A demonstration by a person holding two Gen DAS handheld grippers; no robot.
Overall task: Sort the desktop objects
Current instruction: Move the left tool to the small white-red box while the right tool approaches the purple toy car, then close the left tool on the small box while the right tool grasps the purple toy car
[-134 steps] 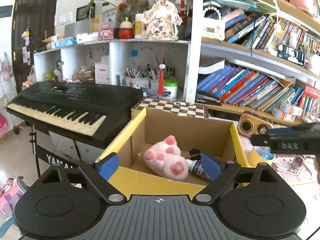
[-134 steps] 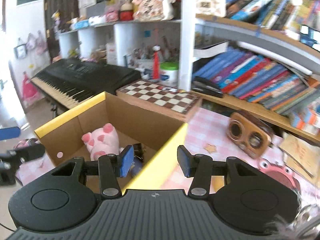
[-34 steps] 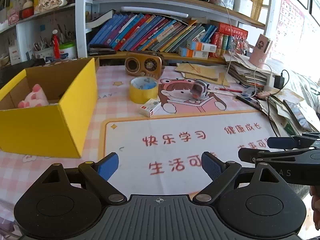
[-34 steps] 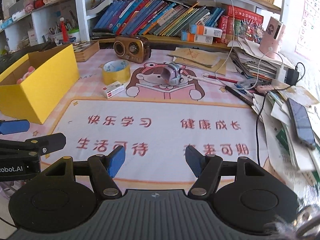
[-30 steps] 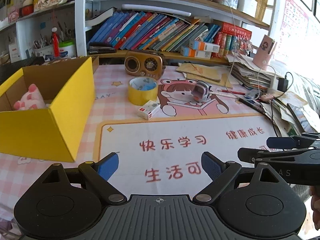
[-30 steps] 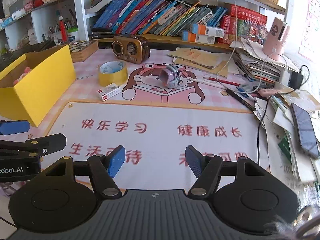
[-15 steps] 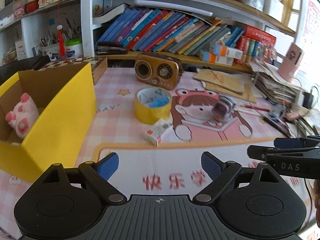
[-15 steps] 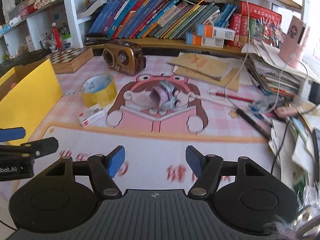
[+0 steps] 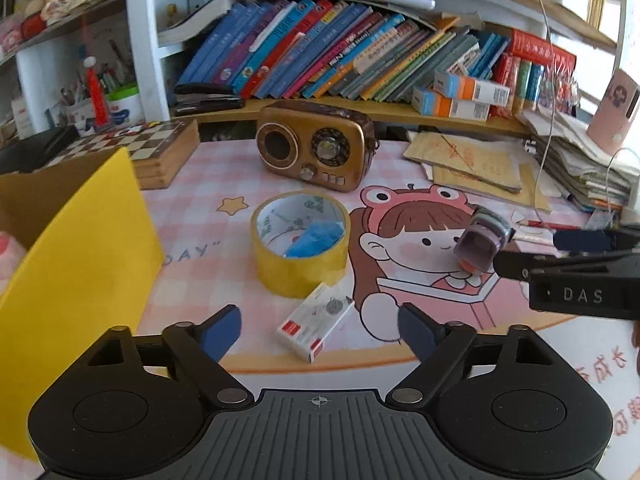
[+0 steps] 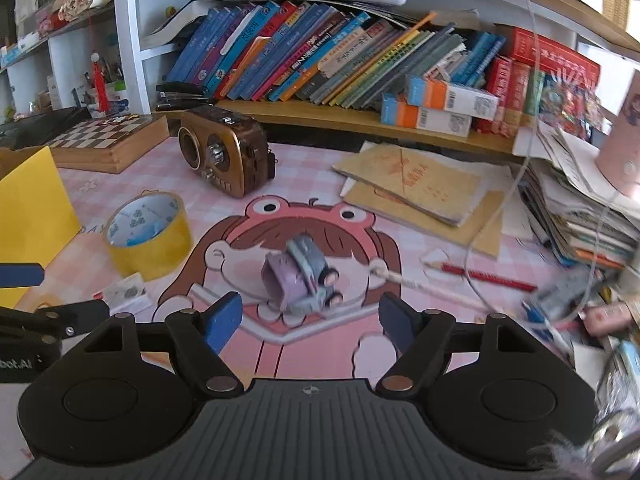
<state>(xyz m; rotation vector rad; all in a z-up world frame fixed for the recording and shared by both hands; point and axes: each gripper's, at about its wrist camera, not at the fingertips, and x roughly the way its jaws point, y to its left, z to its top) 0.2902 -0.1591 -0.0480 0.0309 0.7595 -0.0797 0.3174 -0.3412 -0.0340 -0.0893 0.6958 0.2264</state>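
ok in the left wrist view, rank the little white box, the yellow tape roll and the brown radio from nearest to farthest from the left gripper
1. The little white box, lying flat just ahead of the left gripper, between its open fingers.
2. The yellow tape roll, right behind the box, slightly to the left.
3. The brown radio, farthest back, standing near the bookshelf.
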